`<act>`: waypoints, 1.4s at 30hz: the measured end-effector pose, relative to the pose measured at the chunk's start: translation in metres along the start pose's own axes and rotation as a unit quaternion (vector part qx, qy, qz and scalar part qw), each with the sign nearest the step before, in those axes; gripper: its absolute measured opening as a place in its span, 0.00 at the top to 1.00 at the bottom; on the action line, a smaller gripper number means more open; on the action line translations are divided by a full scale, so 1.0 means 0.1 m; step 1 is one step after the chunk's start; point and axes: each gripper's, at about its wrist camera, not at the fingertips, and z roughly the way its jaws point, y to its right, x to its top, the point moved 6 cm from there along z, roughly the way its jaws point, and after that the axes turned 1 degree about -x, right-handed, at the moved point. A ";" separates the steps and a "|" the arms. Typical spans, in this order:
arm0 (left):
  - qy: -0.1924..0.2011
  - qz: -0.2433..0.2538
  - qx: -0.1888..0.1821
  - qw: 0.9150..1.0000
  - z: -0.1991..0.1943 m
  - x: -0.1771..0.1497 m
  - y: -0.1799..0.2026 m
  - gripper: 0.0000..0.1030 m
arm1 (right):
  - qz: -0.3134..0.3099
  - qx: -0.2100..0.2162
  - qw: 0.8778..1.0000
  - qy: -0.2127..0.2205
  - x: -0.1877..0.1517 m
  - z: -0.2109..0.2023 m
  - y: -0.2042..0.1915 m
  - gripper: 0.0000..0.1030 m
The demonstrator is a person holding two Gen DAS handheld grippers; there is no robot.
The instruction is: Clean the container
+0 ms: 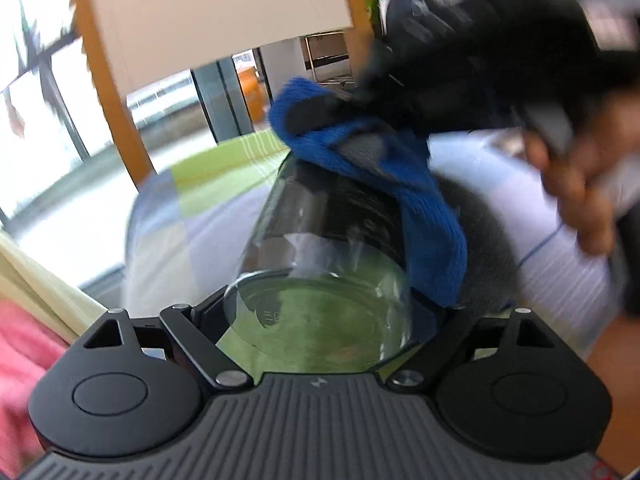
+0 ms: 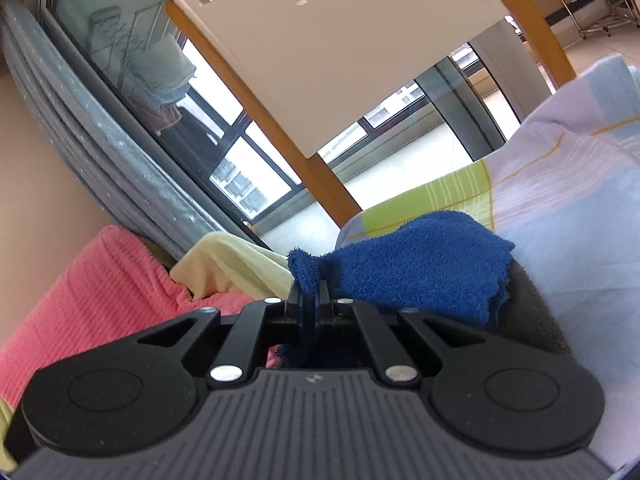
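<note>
A bright room lit by daylight from large dark-framed windows (image 2: 256, 176) at ten o'clock. A cream panel with an orange wooden frame (image 2: 280, 128) rises toward twelve o'clock — curved by the lens. Pale patterned bedding (image 2: 568, 208), lilac, blue and lime green, spreads at three o'clock. A pink ribbed cloth (image 2: 100, 280) lies at eight o'clock, a pale yellow cloth (image 2: 232, 264) beside it.

Clear glossy glass container (image 1: 320, 264), fuzzy blue terry cloth (image 2: 420, 268), seemingly matt black plastic tool (image 2: 313, 300).
</note>
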 end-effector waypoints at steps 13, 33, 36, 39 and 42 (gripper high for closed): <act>0.025 0.123 0.050 0.991 0.03 -0.10 0.32 0.15 | 0.005 0.060 0.997 -0.052 -0.27 -0.47 -0.29 0.95; 0.026 0.132 0.053 0.990 0.21 -0.06 0.28 0.15 | -0.019 -0.002 1.000 -0.017 -0.02 0.06 -0.07 1.00; 0.024 0.132 0.053 0.990 0.24 -0.06 0.27 0.15 | -0.013 -0.005 1.000 -0.004 0.04 0.03 0.00 1.00; 0.005 0.085 0.023 0.996 0.25 -0.04 0.15 0.15 | 0.000 -0.001 1.000 0.005 0.03 0.00 0.04 1.00; -0.015 0.004 -0.034 0.999 0.31 0.11 -0.09 0.15 | 0.016 0.005 1.000 0.014 0.01 -0.03 0.09 1.00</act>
